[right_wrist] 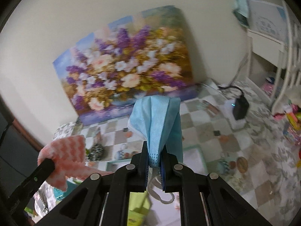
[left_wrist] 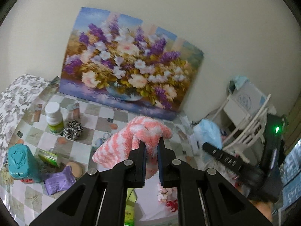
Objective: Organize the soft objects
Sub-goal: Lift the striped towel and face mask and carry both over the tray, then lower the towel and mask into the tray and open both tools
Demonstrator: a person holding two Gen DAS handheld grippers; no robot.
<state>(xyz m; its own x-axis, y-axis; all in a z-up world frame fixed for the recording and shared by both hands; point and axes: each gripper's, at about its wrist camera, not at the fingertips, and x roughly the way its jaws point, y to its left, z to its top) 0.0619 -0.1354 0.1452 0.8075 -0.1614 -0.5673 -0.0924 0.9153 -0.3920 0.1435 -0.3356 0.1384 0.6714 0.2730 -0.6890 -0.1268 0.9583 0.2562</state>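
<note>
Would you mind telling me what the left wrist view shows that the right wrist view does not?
Only the left wrist view shows the white-capped bottle, teal box and purple packet. Only the right wrist view shows the black charger. Both show the flower painting, the pink striped sock in the left gripper and the blue face mask in the right gripper.

Landmark: painting [left_wrist: 131,62], propped at the back of the table [left_wrist: 97,113] against the wall.
- Before its left end: bottle [left_wrist: 54,118], with a rolled soft item [left_wrist: 73,129] just right of it.
- Nearer and further left: box [left_wrist: 22,162], packet [left_wrist: 59,180].
- Before its middle, above the table: fuzzy sock [left_wrist: 131,141].
- Right of it: face mask [right_wrist: 158,124], charger [right_wrist: 239,109], shelf rack [left_wrist: 250,124].
</note>
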